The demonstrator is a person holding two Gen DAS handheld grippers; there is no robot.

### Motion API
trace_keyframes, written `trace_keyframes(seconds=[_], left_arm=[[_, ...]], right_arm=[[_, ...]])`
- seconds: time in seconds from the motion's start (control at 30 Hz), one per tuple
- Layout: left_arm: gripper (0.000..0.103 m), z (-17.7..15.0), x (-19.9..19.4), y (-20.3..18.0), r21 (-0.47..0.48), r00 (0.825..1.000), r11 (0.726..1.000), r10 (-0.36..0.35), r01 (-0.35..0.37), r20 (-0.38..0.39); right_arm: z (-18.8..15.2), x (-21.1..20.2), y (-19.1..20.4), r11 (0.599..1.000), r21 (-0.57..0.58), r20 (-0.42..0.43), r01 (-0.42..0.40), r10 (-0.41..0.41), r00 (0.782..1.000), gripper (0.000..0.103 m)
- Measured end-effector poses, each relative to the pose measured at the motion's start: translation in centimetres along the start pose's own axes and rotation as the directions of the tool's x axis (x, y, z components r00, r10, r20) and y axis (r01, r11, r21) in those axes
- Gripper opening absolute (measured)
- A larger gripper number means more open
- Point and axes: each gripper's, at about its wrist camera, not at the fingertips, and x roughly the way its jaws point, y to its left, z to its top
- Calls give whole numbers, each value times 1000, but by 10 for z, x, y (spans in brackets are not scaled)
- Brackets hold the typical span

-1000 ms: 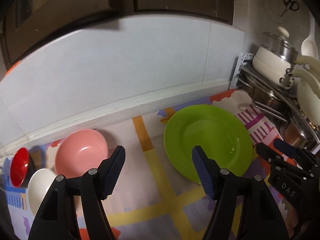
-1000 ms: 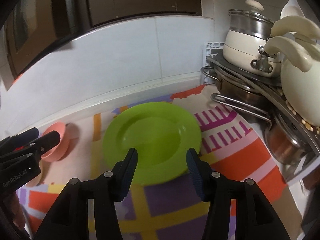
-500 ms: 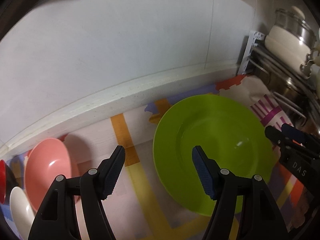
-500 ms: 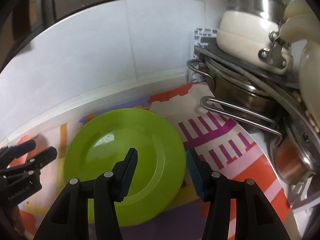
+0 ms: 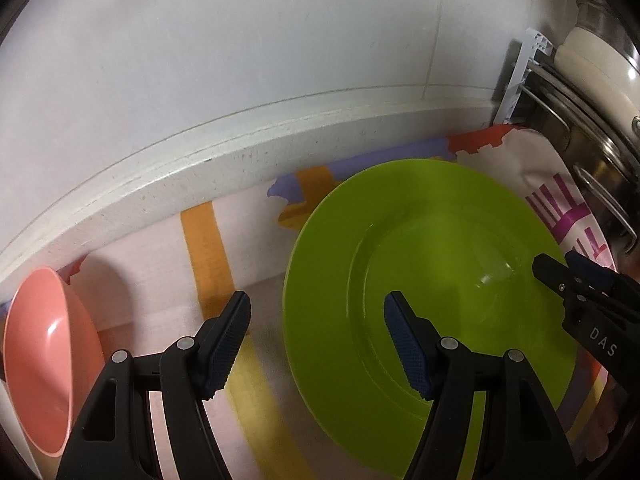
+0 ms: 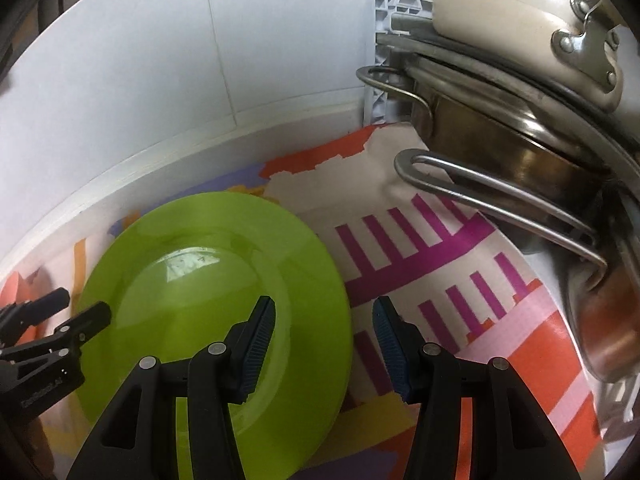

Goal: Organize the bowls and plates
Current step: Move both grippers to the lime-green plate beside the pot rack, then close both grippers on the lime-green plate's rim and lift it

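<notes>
A lime green plate (image 5: 432, 280) lies flat on the patterned mat; it also shows in the right wrist view (image 6: 208, 300). My left gripper (image 5: 316, 344) is open and empty, straddling the plate's left rim, one finger over the plate and one over the mat. My right gripper (image 6: 324, 344) is open and empty, straddling the plate's right rim. A pink bowl (image 5: 40, 364) sits at the far left, tilted. The right gripper's tips (image 5: 572, 276) show over the plate's right side in the left wrist view. The left gripper (image 6: 52, 328) shows at the left edge of the right wrist view.
A rack of stacked steel pots (image 6: 500, 128) with a cream pot (image 6: 520, 28) on top crowds the right side, its handles (image 6: 500, 196) jutting over the mat. A white tiled wall with a ledge (image 5: 240, 152) runs behind the mat (image 6: 440, 256).
Both grippers have moved forward and down toward the green plate, which now looms larger. The red and white bowls have left the left wrist view. Jaws stayed open.
</notes>
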Motion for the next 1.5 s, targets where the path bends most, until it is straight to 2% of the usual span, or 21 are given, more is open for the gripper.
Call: trace_keyframes(seconds=[0.17, 0.33, 0.4, 0.6, 0.77, 1.1, 1.5], left_arm=[[68, 0, 8, 3, -14, 999, 999, -36, 35, -17], [59, 3, 8, 5, -13, 998, 998, -57, 57, -23], [49, 4, 8, 6, -17, 996, 996, -85, 84, -25], [42, 5, 7, 10, -29, 997, 997, -78, 78, -18], [41, 3, 4, 9, -14, 997, 997, -72, 71, -11], [41, -10, -14, 9, 9, 998, 998, -58, 58, 24], [41, -33, -67, 23, -29, 997, 998, -49, 51, 56]], right_arm=[[-3, 9, 5, 1000, -15, -29, -24, 23, 999, 52], [-2, 11, 7, 999, -21, -33, -29, 28, 999, 52], [-2, 12, 8, 999, -26, -34, -31, 30, 999, 50], [-1, 12, 8, 999, -31, -35, -27, 26, 999, 46], [-1, 12, 7, 999, -32, -28, -13, 12, 1000, 42], [-12, -5, 10, 999, -37, -23, -17, 17, 1000, 42], [-24, -60, 24, 999, -49, 6, -20, 20, 1000, 42]])
